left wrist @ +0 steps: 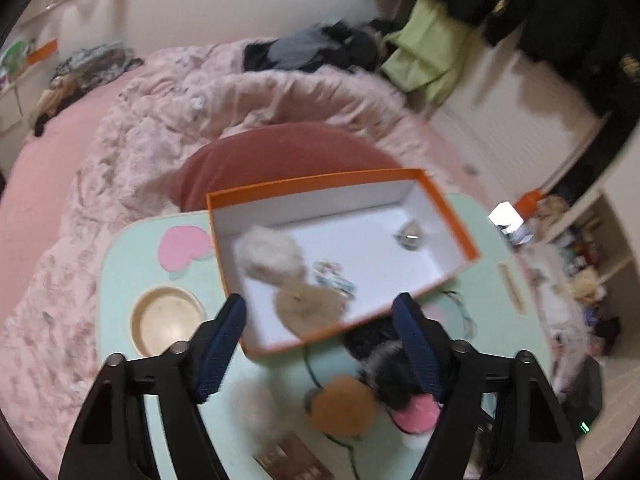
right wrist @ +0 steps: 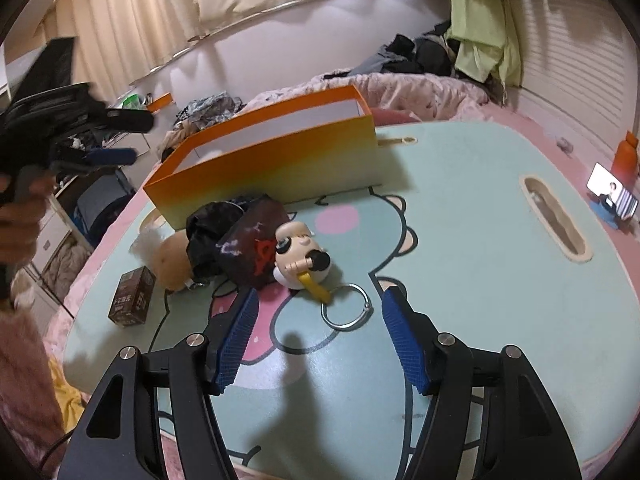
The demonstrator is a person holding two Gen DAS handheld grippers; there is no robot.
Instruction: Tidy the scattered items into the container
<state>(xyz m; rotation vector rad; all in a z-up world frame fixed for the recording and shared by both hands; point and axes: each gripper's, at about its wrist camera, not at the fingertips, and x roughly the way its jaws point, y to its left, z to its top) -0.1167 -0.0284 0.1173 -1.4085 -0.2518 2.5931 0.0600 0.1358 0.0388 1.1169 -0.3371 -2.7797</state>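
In the left wrist view, the left gripper (left wrist: pixel 320 316) hangs with its jaws apart and empty over the near rim of the orange cardboard box with a white inside (left wrist: pixel 448 216); a cream pompom (left wrist: pixel 270 256), a tan pompom (left wrist: pixel 308 304) and a small grey trinket (left wrist: pixel 410 236) lie in the box. Left of the left finger sits a round cup recess (left wrist: pixel 168 320) in the mint-green lap table (left wrist: pixel 120 264). In the right wrist view, the right gripper (right wrist: pixel 316 312) is spread and empty; a big-headed doll keychain with a yellow strap (right wrist: pixel 300 256) and its metal ring (right wrist: pixel 346 306) lie just ahead between the fingers, a small brown carton (right wrist: pixel 132 298) stands far left, and bare tabletop opens to the right.
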